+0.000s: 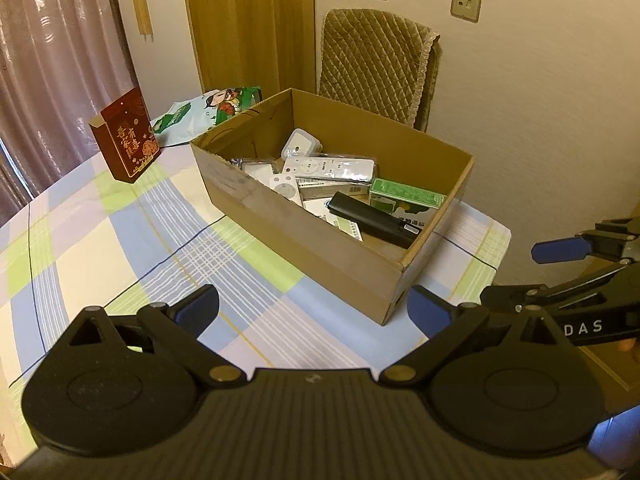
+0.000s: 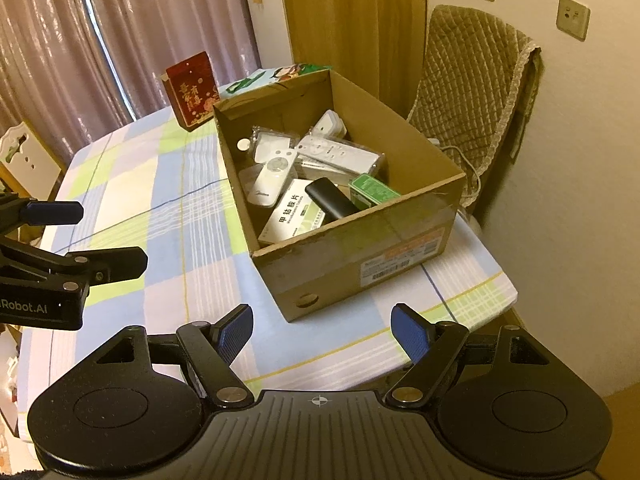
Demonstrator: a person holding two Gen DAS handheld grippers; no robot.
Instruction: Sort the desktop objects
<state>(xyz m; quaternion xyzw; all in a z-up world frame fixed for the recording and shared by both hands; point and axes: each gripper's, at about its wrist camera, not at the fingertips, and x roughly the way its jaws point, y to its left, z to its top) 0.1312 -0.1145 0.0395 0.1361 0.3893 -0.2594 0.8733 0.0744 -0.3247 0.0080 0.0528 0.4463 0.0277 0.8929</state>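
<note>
- The counter [image 2: 132,200], under its checked cloth, carried almost nothing loose near you; judging by that, the sorting was close to finished.
- The cardboard box [image 2: 352,256] sat at the counter's far right, open-topped, and already held the white remotes [image 2: 274,176], a black remote [image 2: 332,200], a green carton [image 2: 372,190] and a medicine box [image 2: 294,214].
- Outside it stood only a red gift box [image 1: 126,138], upright near the far left edge, with a printed bag [image 1: 200,114] lying just behind the cardboard box.
- Your left claw [image 1: 314,310] hovered low before the box's near corner, fingers apart, empty.
- Your right claw [image 2: 322,334] hung beside it, likewise spread and empty.
- If the red gift box was next, you needed to reach across with the left, grip its narrow sides and keep it upright.
</note>
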